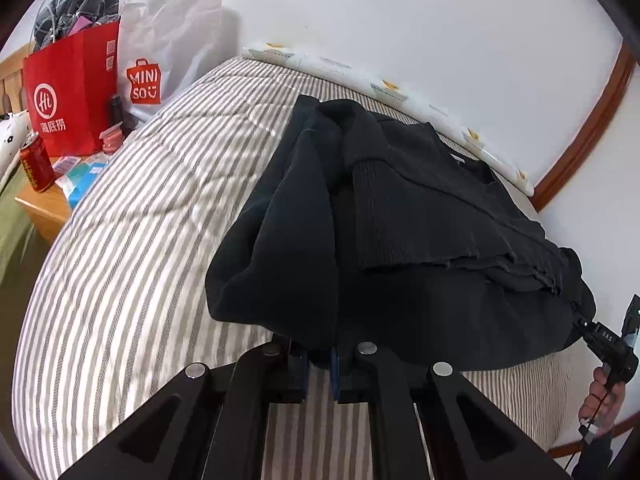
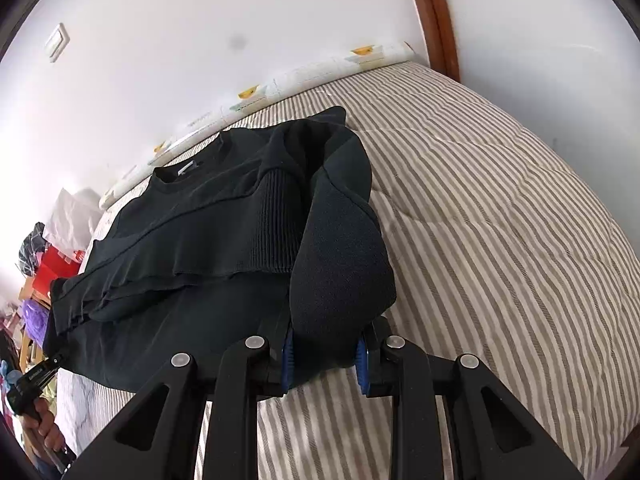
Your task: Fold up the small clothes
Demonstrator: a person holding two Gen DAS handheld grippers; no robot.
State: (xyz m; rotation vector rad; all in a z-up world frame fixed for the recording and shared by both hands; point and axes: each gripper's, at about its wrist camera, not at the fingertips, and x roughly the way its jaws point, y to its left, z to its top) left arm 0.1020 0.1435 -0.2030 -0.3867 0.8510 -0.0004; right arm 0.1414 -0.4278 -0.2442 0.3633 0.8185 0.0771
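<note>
A black sweater [image 1: 420, 208] lies on the striped bed [image 1: 140, 240], its sleeves folded in over the body and the neck toward the wall. My left gripper [image 1: 320, 360] is shut on the near left corner of the hem, which is lifted off the bed. My right gripper [image 2: 326, 356] is shut on a thick bunch of fabric at the near right corner of the sweater [image 2: 224, 232]. The right gripper [image 1: 588, 330] also shows at the far right of the left wrist view. The left gripper [image 2: 56, 360] shows at the left edge of the right wrist view.
A red paper bag [image 1: 68, 92] and a white shopping bag [image 1: 168, 48] stand on a wooden bedside table [image 1: 44, 208] with a red can [image 1: 36, 164]. The white wall [image 2: 200, 40] runs along the far bed edge. A brown door frame [image 2: 436, 20] stands at the back right.
</note>
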